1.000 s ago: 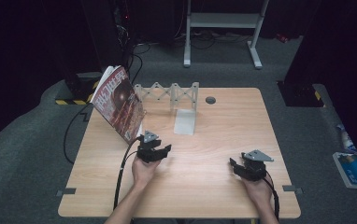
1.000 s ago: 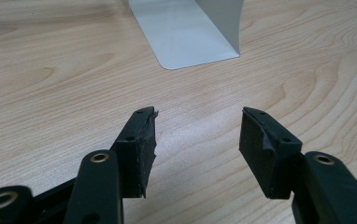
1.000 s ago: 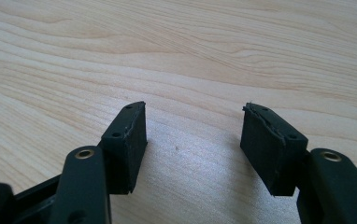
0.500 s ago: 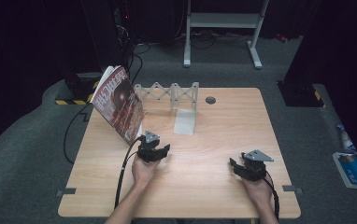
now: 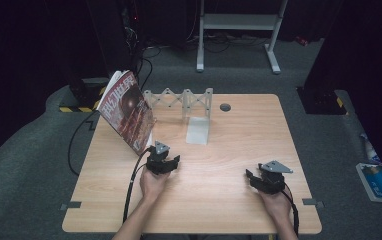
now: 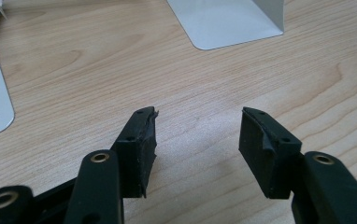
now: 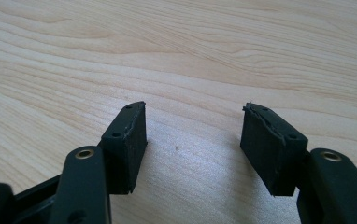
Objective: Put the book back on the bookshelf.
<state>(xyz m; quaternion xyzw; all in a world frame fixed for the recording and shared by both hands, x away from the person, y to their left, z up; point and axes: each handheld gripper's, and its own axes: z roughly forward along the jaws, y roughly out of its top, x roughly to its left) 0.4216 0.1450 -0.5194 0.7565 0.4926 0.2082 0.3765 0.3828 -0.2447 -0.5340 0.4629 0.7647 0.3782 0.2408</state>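
Observation:
My left gripper (image 5: 169,162) rests low on the wooden table (image 5: 239,130), just in front of a red magazine (image 5: 126,111) that leans against the left end of a grey accordion rack (image 5: 181,100). In the left gripper view its jaws (image 6: 197,135) stand open over bare wood, with a white bookend base (image 6: 223,23) ahead. My right gripper (image 5: 254,178) sits near the table's front right, held by a hand. Bare wood lies between its open fingers (image 7: 193,135).
A white metal bookend (image 5: 198,130) stands at the table's middle back, by the rack. A small round grommet (image 5: 225,107) is set into the table behind it. Cables (image 5: 131,185) trail from the left gripper over the front edge. A stand's legs (image 5: 236,30) rise on the floor beyond.

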